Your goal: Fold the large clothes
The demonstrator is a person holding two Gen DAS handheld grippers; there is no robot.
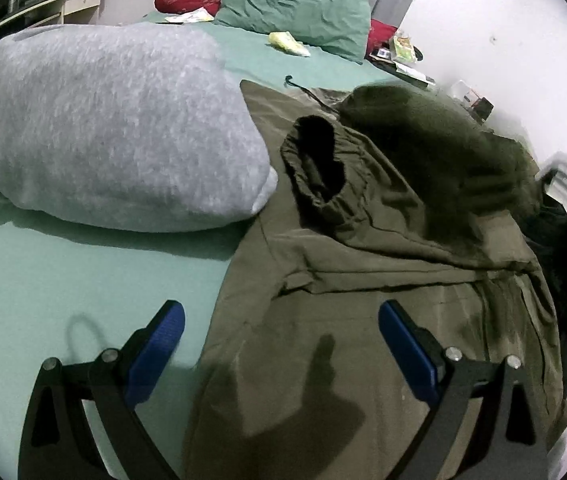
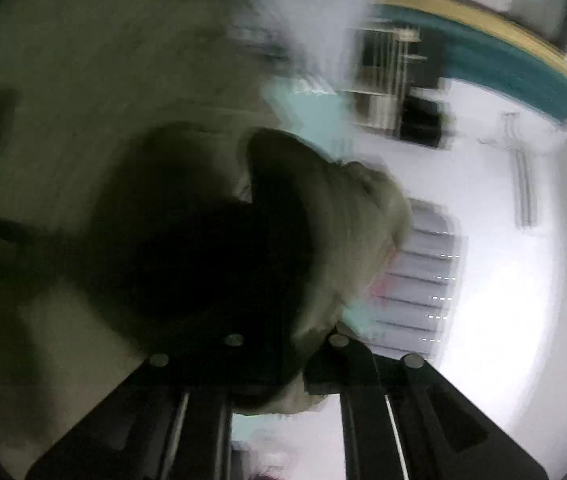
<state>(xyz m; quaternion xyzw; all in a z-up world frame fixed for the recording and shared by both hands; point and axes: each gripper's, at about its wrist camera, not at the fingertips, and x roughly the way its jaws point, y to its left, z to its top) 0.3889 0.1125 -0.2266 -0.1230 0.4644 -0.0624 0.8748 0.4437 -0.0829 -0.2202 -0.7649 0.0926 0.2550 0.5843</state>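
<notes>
Covering the whole view, the bed (image 1: 63, 280) wears a mint-green sheet. Next in bulk, the grey blanket roll (image 1: 115, 128) lies at ten o'clock. Beside it, touching, the olive jacket (image 1: 323, 300) sprawls from centre to four o'clock, one cuff gaping at its middle. At twelve o'clock lies a green pillow (image 1: 295, 12). Over the jacket's edge, the left gripper (image 1: 281, 318) stands spread, empty. Through heavy blur, the right gripper (image 2: 283, 344) is pinching olive jacket cloth.
</notes>
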